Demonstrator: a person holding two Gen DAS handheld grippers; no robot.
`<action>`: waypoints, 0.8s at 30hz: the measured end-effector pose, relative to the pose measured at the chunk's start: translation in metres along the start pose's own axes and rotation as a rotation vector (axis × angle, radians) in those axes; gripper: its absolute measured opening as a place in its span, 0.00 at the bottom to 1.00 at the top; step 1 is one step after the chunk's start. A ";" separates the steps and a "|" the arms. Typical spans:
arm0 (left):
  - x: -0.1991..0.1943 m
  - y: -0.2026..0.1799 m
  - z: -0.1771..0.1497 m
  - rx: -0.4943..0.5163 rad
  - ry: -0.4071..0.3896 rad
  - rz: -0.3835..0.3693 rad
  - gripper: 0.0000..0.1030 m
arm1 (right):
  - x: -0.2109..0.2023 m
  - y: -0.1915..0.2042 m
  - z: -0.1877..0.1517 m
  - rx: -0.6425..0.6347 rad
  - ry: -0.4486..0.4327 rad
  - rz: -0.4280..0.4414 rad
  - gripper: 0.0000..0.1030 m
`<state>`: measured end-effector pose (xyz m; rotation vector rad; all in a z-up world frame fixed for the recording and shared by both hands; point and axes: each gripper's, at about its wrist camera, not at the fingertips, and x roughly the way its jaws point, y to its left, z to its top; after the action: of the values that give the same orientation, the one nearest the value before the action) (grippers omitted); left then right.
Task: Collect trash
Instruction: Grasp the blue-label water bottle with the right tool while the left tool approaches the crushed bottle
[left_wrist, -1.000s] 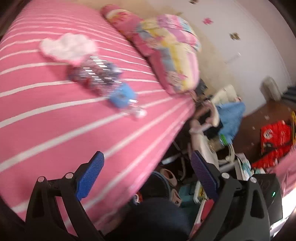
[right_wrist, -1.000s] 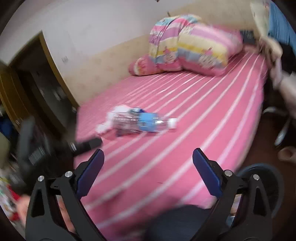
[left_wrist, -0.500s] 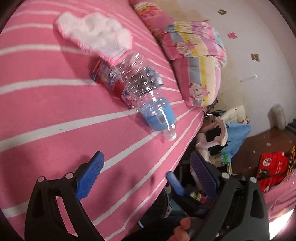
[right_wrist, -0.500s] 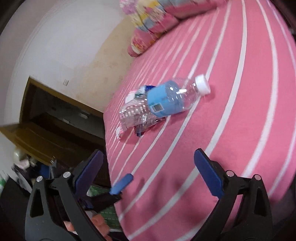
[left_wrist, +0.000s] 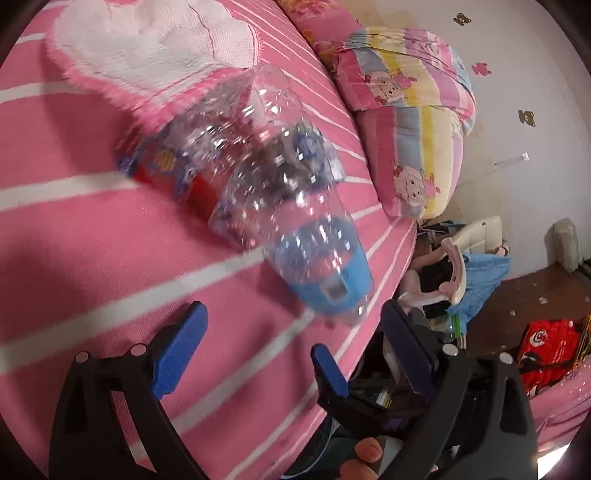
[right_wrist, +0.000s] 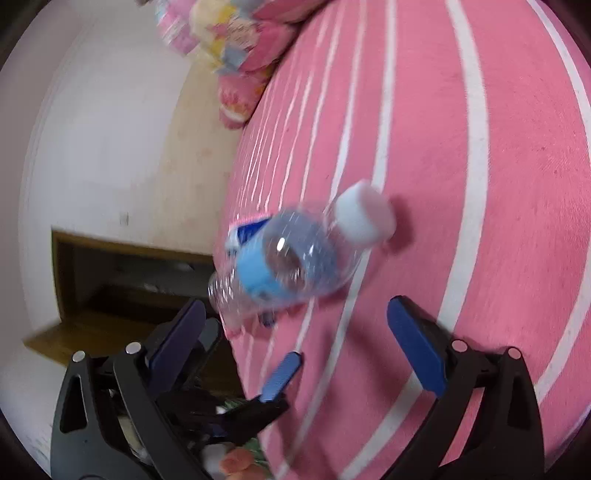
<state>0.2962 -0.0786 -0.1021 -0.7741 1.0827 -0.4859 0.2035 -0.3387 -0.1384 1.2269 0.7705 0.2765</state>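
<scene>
Both hand-held grippers hover wide apart-jawed and holding nothing over a pink, white-striped bed (left_wrist: 92, 258). The left hand-held gripper (left_wrist: 291, 325) sits just short of a crumpled clear plastic bottle (left_wrist: 280, 206) with a blue label, while the right hand-held gripper (right_wrist: 295, 321) faces the same bottle from its white-capped end (right_wrist: 364, 218). The bottle lies on its side near the bed's edge, atop a red-and-blue wrapper (left_wrist: 166, 170). Just beyond the bottle rests a white, pink-edged cloth (left_wrist: 155, 48). Farther past the bottle, colourful cartoon-print pillows (left_wrist: 413, 122) are heaped against the wall.
</scene>
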 end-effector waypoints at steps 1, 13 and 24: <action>0.003 0.001 0.003 -0.011 0.001 -0.004 0.89 | 0.000 0.000 0.004 0.013 -0.007 0.002 0.95; 0.030 0.003 0.035 -0.070 0.003 -0.012 0.89 | 0.022 0.011 0.034 0.011 -0.054 -0.029 0.95; 0.039 0.006 0.047 -0.079 -0.006 -0.027 0.89 | 0.041 0.021 0.044 -0.055 -0.083 -0.102 0.80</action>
<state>0.3548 -0.0868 -0.1184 -0.8601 1.0919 -0.4658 0.2670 -0.3404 -0.1296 1.1365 0.7461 0.1612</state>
